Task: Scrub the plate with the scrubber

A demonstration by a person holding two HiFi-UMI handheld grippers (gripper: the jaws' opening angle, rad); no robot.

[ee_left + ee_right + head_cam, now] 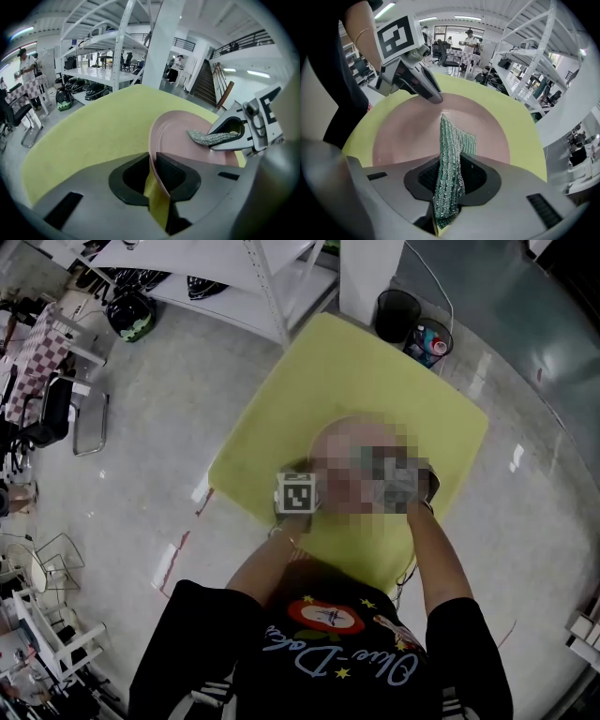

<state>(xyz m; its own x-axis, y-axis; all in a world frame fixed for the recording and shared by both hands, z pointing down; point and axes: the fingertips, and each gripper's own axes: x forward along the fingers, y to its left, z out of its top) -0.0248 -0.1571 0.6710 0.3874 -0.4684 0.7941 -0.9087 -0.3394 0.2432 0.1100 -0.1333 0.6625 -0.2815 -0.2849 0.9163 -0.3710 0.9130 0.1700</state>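
Between the left jaws: the rim of the pink plate (180, 136), taken edge-on. The left gripper (153, 161) is closed down to a narrow slot, just the thickness of the rim.
Between the right jaws: the green glittery scrubber (451, 154), folded lengthwise and clamped firmly by the right gripper (451, 164). Its free end sticks out past the tips.
Scrubber against plate: the loose end hangs over the middle of the plate's face, pointing down at it. Whether it actually presses on the surface I cannot tell from where I stand.
Grippers to each other: the left one holds the rim at the person's own side, and the right one comes in over the dish from the opposite side. The two are near each other but apart.
Plate's place: on the yellow worktop (89, 136), towards the edge nearest the person (328, 643), who leans over it.
Further out: white shelving (112, 70) stands beyond the worktop.
Step in hand: by my reading, the scrubbing itself, with the plate steadied and the scrubber brought to its face.
Next move calls for: steady downward pressure and sweeping strokes across the dish, while the left grip stays firm enough that the rim does not slip or the plate skid.
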